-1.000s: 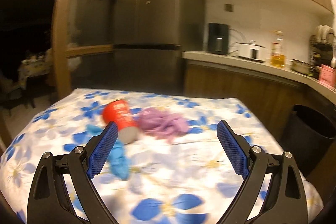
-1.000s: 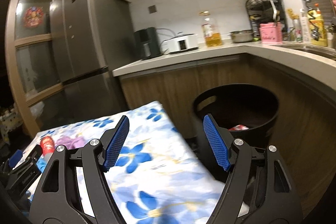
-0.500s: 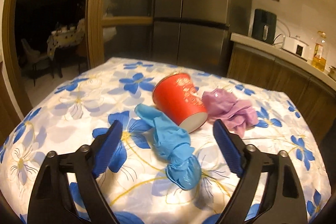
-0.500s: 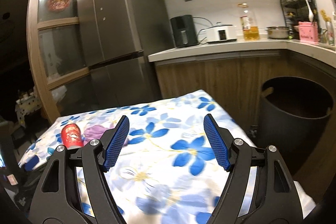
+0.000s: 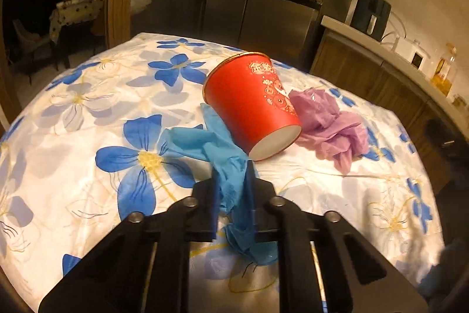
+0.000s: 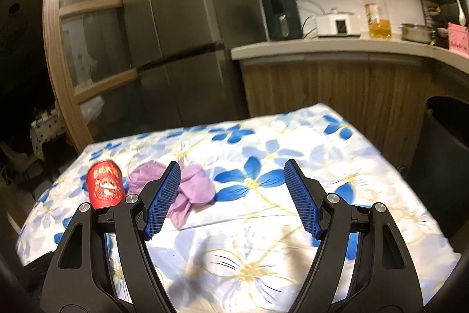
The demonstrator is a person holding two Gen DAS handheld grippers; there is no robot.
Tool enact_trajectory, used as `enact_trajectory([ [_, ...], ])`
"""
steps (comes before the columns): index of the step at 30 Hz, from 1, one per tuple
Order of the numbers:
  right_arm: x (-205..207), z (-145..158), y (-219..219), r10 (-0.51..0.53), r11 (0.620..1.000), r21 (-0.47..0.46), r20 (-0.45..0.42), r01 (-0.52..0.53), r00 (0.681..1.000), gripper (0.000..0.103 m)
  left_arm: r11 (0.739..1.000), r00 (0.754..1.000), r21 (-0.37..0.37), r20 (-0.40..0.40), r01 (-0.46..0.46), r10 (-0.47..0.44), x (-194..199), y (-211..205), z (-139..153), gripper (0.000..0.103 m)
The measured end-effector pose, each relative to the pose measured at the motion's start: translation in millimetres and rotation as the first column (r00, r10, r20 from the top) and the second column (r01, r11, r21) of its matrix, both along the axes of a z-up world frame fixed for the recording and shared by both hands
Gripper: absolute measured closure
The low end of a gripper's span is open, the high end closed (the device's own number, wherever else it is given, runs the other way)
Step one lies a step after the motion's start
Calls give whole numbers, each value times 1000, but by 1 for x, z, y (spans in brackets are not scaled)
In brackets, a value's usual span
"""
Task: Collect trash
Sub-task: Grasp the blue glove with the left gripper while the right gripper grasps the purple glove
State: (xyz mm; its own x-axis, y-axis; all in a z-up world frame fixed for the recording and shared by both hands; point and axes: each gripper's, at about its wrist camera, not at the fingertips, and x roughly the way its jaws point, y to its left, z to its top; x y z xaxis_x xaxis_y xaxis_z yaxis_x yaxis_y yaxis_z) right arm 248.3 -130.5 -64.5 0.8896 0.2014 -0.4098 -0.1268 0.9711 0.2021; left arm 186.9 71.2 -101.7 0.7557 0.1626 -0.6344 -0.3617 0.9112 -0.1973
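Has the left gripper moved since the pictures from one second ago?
Yes. The left gripper went forward and down toward the red cup, which fills more of its view now, and its fingers have shut on the blue glove.

Now clamped on the blue glove (image 5: 231, 181) by the left gripper (image 5: 231, 189), jaws wide apart half a second ago. Closer to the red cup (image 5: 252, 104). Right gripper (image 6: 231, 201) swung from the bin (image 6: 445, 137) toward the table (image 6: 293, 166).
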Motion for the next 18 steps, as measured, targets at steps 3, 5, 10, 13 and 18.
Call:
enact_trajectory([
  [3, 15, -12, 13, 33, 999, -14, -48, -34, 998, 32, 998, 998, -49, 47, 32, -30, -11, 3, 9, 94],
  [5, 24, -18, 19, 47, 999, -19, -76, -48, 996, 33, 999, 994, -29, 100, 40, -37, -24, 4, 21, 94],
  [10, 48, -29, 33, 60, 998, 9, -143, -60, 988, 37, 999, 981, 27, 192, 32, -37, -40, 9, 47, 94],
  [13, 60, -38, 40, 71, 997, 4, -193, -71, 979, 46, 999, 973, 48, 229, 21, -31, -46, 14, 59, 94],
  [18, 70, -49, 45, 84, 996, -2, -255, -87, 963, 74, 999, 970, 46, 241, 18, -28, -46, 22, 65, 94],
])
